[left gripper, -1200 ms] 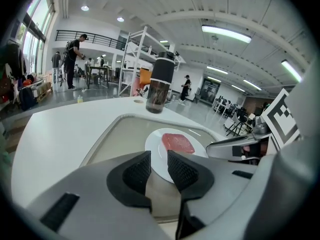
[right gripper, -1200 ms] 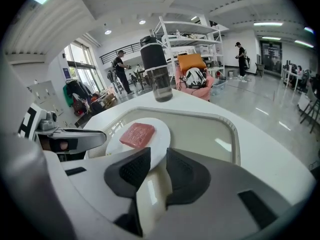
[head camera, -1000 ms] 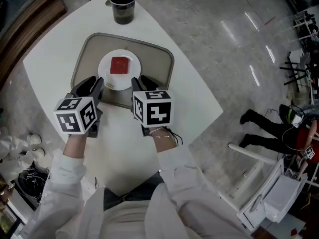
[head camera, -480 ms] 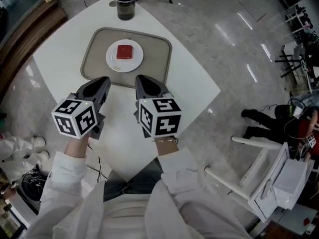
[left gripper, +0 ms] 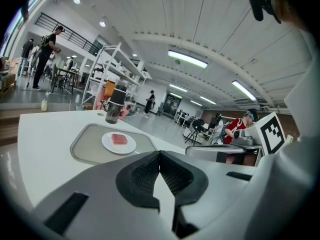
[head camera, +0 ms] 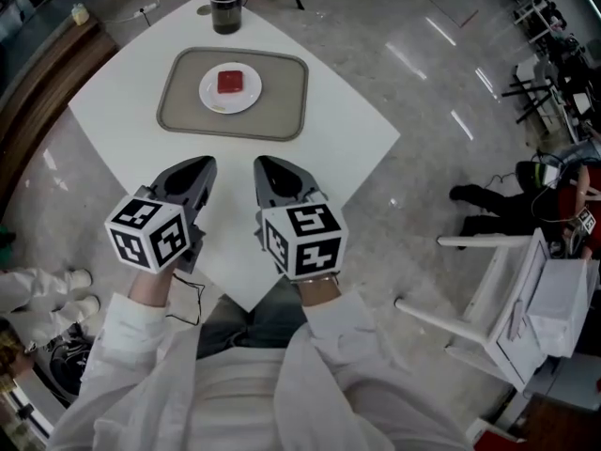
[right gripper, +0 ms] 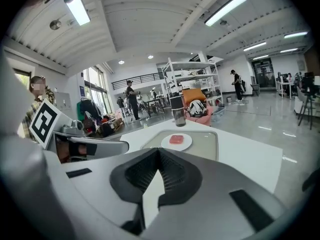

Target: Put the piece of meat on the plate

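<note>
The left tool point(head camera: 201, 166) and right tool point(head camera: 267, 166) both have their jaws pressed together on nothing, and they hover side by side over the near corner of the desk point(head camera: 347, 139), well apart from the tray point(head camera: 282, 97). The piece of meat point(head camera: 231, 82) lies flat in the middle of the plate point(head camera: 210, 98) on that tray, so the task looks done. The sound finish, I judge, is holding the 2 tools clear and leaving the plate alone.

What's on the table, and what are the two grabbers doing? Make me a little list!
Meat: red piece of meat, lying on the white plate
Plate: on the tray
Tray: on the white table
Dark tumbler: on the table, beyond the tray
Left gripper: shut, empty, apart from the tray
Right gripper: shut, empty, beside the left one
</note>
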Motion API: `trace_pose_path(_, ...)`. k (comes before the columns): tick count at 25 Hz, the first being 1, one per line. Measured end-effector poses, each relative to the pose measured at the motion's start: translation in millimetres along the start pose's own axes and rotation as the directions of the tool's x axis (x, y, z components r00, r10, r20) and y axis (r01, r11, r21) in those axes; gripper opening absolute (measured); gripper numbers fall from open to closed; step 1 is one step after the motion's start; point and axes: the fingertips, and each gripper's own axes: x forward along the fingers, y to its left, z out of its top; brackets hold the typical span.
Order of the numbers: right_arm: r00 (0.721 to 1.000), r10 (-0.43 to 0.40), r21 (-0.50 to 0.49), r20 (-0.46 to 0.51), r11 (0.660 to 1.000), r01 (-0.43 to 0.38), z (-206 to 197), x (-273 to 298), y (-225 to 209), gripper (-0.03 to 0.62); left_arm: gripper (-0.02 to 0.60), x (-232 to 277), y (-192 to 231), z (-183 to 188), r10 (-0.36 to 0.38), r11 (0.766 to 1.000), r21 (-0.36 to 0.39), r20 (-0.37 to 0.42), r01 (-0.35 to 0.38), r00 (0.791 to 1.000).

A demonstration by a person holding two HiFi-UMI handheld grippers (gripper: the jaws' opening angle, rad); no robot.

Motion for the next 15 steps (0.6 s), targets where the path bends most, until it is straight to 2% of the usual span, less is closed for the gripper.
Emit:
trace_pose_path(8, 0.997, 0.066, -0.026, -0.029, 0.997, -0.067, -25.6, -31.1, 39.2, 0.015, 0.009, -27.5, -26.6, -24.1, -0.048, 0.999, -0.005, -0.029, 0.048, 0.998)
trace_pose_path(13, 0.989, 0.135, -0.019, -0.060, 0.990, -0.136, -40.5, -43.7, 49.5, 0.015, 0.009, -36.5, -30.0, -40.9, -0.035, 0.995, -0.096, -0.021, 0.033, 0.999)
trace_pose_path(15, 0.985, 0.154, -0.033, -0.077, 0.987, -0.157, -43.9, -46.1, 51.7, 0.015, 0.009, -39.2, -34.9, -47.7, -0.031, 0.994, -0.102, -0.032, 0.027, 0.999)
